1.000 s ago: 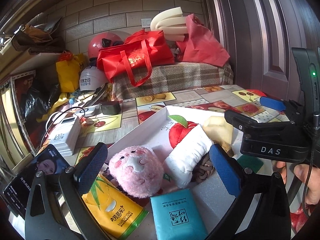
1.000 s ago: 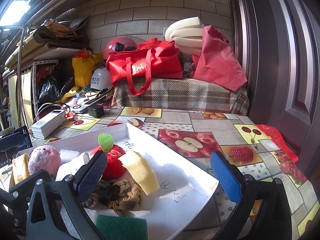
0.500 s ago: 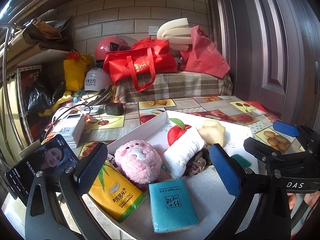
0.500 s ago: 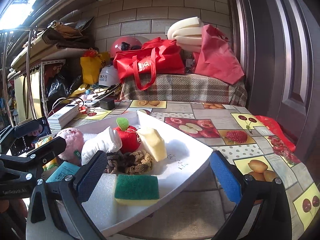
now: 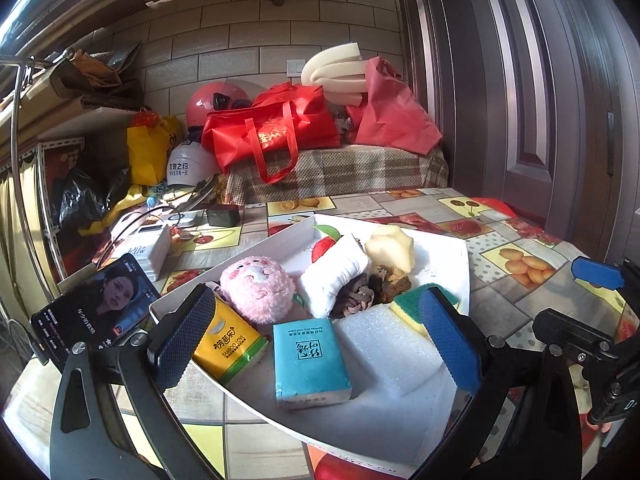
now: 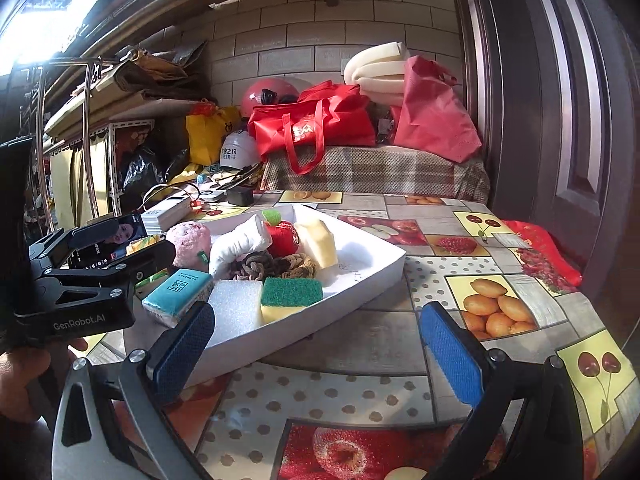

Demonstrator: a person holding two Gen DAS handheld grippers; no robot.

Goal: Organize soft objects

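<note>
A white tray (image 5: 444, 248) on the table holds a pink plush (image 5: 256, 288), a white rolled cloth (image 5: 332, 276), a red apple plush (image 6: 282, 232), a yellow sponge block (image 5: 390, 244), a brown rope knot (image 6: 272, 266), a green-and-yellow sponge (image 6: 290, 296), a white foam block (image 5: 388, 344), a blue tissue pack (image 5: 308, 360) and a yellow tissue pack (image 5: 230, 344). My left gripper (image 5: 316, 352) is open and empty, just above the tray's near end. My right gripper (image 6: 316, 356) is open and empty, over the table in front of the tray (image 6: 360, 276).
A phone (image 5: 92, 304) showing a face leans at the table's left edge. A white box (image 5: 142, 246), cables and a black adapter (image 5: 222, 216) lie behind it. Red bags (image 5: 272, 136), helmets and foam sit on a plaid-covered bench. A door is on the right.
Both grippers have drawn back from the tray and risen, so the whole tray now shows. The objects in the tray have not moved.
</note>
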